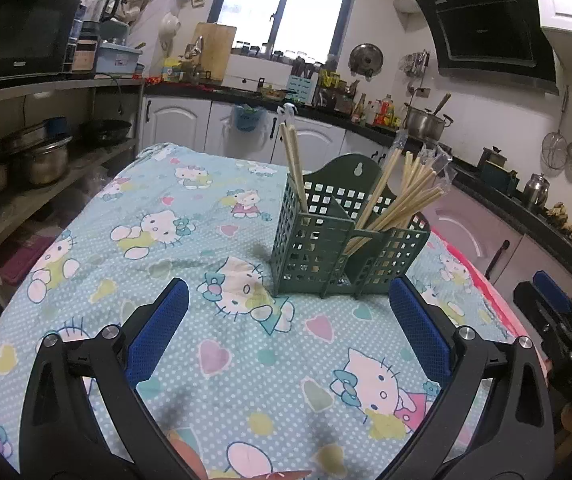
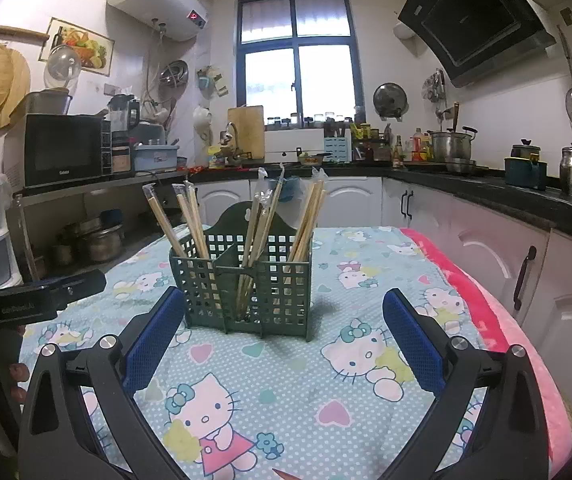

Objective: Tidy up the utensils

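A green lattice utensil holder [image 1: 326, 248] stands upright on the table with the Hello Kitty cloth [image 1: 165, 240]. Wrapped wooden chopsticks [image 1: 402, 196] stand in its compartments, with one pair [image 1: 294, 164] in the left one. In the right wrist view the holder [image 2: 245, 288] shows three compartments, each with chopsticks [image 2: 259, 224]. My left gripper [image 1: 288, 296] is open and empty, a little in front of the holder. My right gripper [image 2: 283, 308] is open and empty, also just in front of it. The right gripper's body [image 1: 558, 328] shows at the left view's right edge.
A pink cloth [image 2: 486, 312] edges the table's right side. Kitchen counters with white cabinets [image 2: 486, 240] run along the back and right. Shelves with pots [image 1: 37, 160] and a microwave [image 1: 17, 32] stand at the left. The left gripper's body [image 2: 25, 300] is at the right view's left edge.
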